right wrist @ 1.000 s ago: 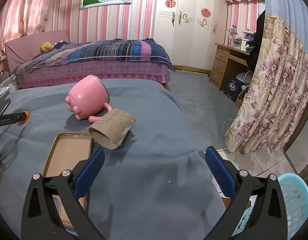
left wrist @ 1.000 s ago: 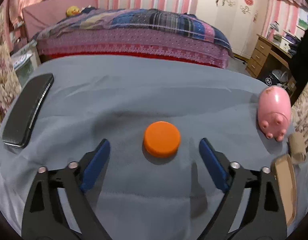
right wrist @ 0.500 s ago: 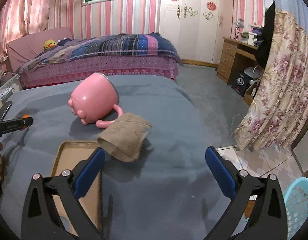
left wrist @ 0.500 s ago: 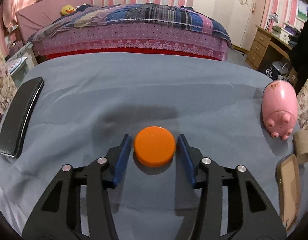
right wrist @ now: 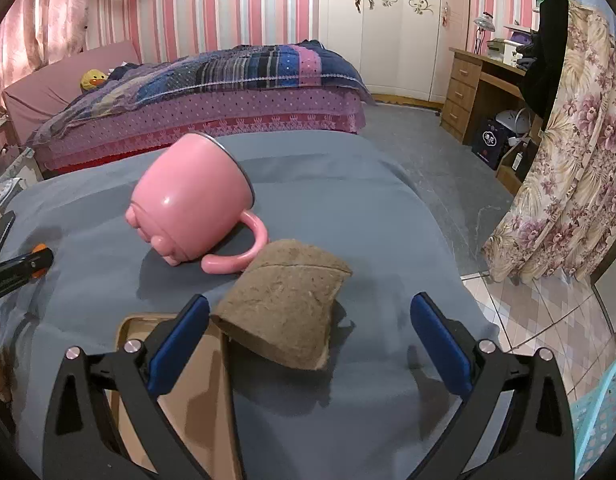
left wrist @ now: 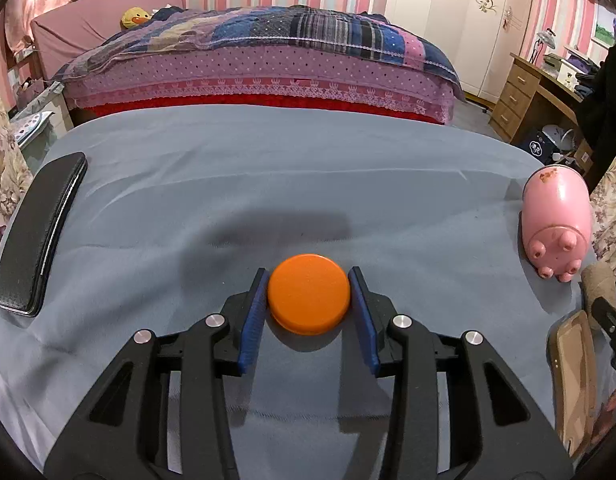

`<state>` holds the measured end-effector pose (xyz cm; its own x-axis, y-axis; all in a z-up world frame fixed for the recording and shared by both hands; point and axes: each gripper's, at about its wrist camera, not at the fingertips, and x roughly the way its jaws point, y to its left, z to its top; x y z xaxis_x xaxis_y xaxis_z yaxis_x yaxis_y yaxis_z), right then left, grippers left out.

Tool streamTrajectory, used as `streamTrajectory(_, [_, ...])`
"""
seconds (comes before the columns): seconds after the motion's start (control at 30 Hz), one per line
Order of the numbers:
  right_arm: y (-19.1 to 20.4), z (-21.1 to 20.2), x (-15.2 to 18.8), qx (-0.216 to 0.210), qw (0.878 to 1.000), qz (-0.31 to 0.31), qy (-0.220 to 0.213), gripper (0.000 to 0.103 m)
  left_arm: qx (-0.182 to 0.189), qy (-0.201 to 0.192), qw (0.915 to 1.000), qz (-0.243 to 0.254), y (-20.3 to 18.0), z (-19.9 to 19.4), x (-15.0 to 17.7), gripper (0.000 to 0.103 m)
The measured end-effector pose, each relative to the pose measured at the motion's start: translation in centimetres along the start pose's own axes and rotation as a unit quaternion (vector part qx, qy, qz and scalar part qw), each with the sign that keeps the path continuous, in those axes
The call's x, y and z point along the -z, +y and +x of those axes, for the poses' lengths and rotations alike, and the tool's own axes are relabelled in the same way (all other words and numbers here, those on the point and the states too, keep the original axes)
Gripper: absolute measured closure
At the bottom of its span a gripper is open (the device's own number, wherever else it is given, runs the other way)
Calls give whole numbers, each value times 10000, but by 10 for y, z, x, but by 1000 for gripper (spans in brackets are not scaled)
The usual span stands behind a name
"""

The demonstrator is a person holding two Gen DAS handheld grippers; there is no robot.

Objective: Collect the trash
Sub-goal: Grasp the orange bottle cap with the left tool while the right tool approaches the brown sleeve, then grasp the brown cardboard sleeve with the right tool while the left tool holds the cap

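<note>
The orange cap lies flat on the grey cloth, roughly mid-surface, and serves as the reference below. The left gripper is closed on it, one blue pad against each side of its rim.

Risk one: the cap is shallow and smooth-sided, and the pads appear to bear on the curved rim only. In my judgement a tilt on lifting could let it squirt out forward, or the pads could pinch the loose cloth and drag a fold up with it.

Right of the cap, well apart, lies the crushed cardboard tube, partly over the rim of a tan phone case. The right gripper stands wide open around the tube, left pad just beside it, right pad well clear. Risk two: closing here may catch the case rim as well, or push the tube toward the pink mug, which lies on its side just behind it.

A black phone rests far left of the cap, near that edge. Beyond the tube the cloth falls away to the floor; a turquoise basket stands below. Open cloth is ample ahead of the cap.
</note>
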<state>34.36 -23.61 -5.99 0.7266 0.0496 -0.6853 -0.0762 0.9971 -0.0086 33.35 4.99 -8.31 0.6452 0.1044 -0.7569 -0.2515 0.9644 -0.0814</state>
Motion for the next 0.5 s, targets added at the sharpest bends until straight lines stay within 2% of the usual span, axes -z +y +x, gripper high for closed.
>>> streamTrajectory(0.1, [4,2,1,-59,9999,-91,-6,17,19,2,10000,-1,-1,-1,0,64])
streamTrajectory(0.17, [6,1,3,-101,9998,-193,-24,33,23,-1,10000,2,-1,-1,0,64])
streamTrajectory(0.23, [11,-1,5,-122,9994,-326,-87,43,26,-9,10000,19,-3,-2,1,64])
streamTrajectory(0.5, [12,-4,6,-167,9992,-324,-142,46,91,-81,9995,303,-15,-11,5,64])
